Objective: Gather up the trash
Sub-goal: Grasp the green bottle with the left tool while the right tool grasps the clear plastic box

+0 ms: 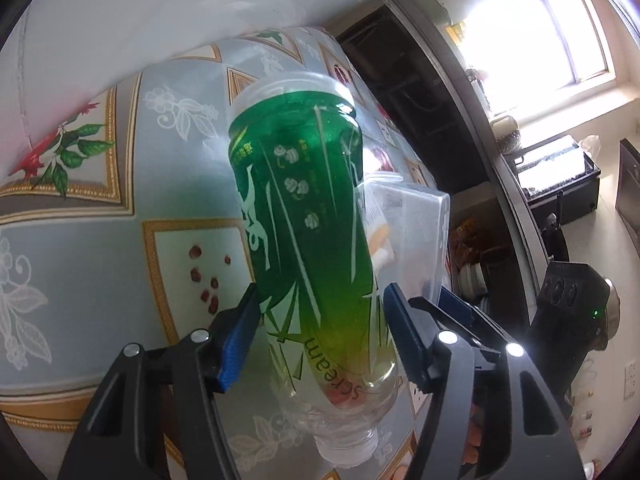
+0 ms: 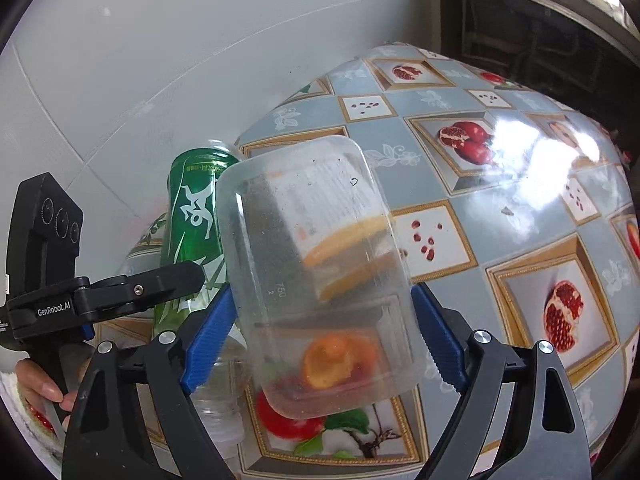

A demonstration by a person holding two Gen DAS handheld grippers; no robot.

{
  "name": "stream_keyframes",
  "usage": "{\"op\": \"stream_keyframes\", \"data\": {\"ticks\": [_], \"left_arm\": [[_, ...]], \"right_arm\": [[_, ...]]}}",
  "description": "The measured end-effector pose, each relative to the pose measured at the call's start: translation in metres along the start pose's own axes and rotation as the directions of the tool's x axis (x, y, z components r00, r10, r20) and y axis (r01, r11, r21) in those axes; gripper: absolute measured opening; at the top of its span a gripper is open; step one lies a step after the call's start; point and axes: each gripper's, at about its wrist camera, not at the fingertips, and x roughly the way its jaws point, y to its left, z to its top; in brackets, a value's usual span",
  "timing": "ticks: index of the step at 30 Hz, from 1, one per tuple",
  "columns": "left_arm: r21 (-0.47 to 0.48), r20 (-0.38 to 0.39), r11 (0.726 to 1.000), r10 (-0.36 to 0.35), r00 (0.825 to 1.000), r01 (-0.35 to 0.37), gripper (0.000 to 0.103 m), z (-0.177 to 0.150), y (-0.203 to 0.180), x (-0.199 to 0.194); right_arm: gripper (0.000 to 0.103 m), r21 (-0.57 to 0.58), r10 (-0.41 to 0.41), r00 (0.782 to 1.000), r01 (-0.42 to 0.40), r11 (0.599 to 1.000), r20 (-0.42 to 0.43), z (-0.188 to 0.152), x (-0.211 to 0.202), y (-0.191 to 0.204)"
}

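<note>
Left wrist view: left tongs (image 1: 320,320) straddled the green bottle (image 1: 304,208) lying on the tabletop (image 1: 80,240), pads touching its sides. Right tongs (image 2: 320,332) bracketed the clear food container (image 2: 320,264) alongside. Recommended: close squarely, gently; thin plastic likely buckles.

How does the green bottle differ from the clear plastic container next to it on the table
The green bottle is a tall round cylinder with a printed green label; the clear plastic container is a boxy rectangle with no label. The bottle looks empty, while the container holds orange food scraps. The bottle sits between the left gripper's pads, the container between the right gripper's. Both are see-through plastic.
</note>
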Motion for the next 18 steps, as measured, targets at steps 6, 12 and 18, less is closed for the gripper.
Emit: {"op": "stream_keyframes", "data": {"ticks": [6,12,18], "left_arm": [[0.113,-0.028,0.993,-0.024,0.999,0.027,0.061,-0.030,-0.010,-0.020],[0.233,-0.018,0.970,-0.064,0.998,0.067,0.060,-0.054,-0.021,-0.038],[0.330,-0.051,0.937,-0.105,0.993,0.116,0.059,-0.073,-0.045,-0.038]], "right_arm": [[0.082,0.012,-0.007,0.999,0.007,1.000,0.039,-0.032,-0.026,0.015],[0.081,0.005,-0.052,0.995,0.052,0.999,0.084,-0.058,-0.053,0.031],[0.080,0.128,-0.092,0.989,0.078,0.989,0.116,-0.094,-0.081,0.016]]}}
